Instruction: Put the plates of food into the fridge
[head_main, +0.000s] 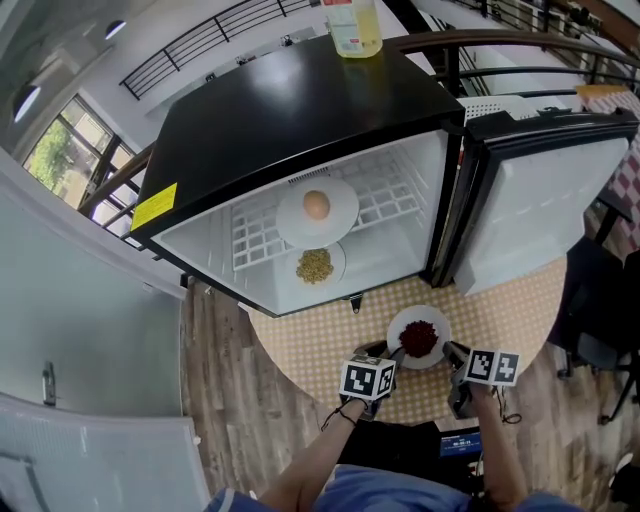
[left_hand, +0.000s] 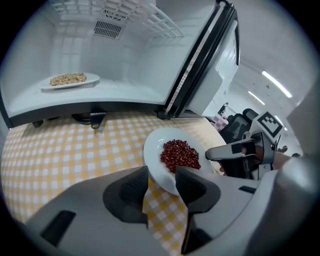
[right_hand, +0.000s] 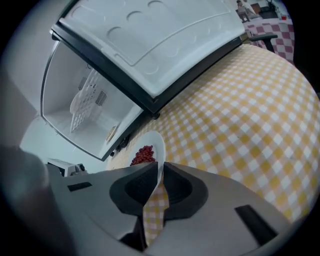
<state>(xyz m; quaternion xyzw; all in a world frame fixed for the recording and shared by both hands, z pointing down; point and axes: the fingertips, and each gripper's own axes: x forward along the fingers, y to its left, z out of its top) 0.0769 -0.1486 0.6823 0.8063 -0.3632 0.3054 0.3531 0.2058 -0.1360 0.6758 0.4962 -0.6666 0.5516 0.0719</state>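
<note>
We see the plate of red beans (left_hand: 154, 150) standing on the table (head_main: 510, 310), on its yellow checked cloth, just in front of the open fridge (head_main: 300, 110). The left gripper (left_hand: 161, 177) has its jaws wide apart. The near rim of the plate lies between them, and we see no pad pressing on it. One jaw covers part of the rim, so we cannot tell whether it touches there. The right gripper (right_hand: 161, 172) is at the opposite side of the plate, its jaws narrow and closed on the rim. Its own view shows the plate almost edge on, with most of it hidden behind the jaws.

From the head view both sets of jaws are largely covered by the marker cubes.

Inside the fridge, a plate with a round tan thing (head_main: 340, 215) sits on the wire shelf (head_main: 390, 200); we cannot tell what the food is. It overlaps a plate of yellowish grains (head_main: 340, 258) on the fridge floor below. The fridge door (head_main: 540, 215) stands open at the right. A bottle (head_main: 353, 30) on top of the fridge is cut off by the picture's edge.
</note>
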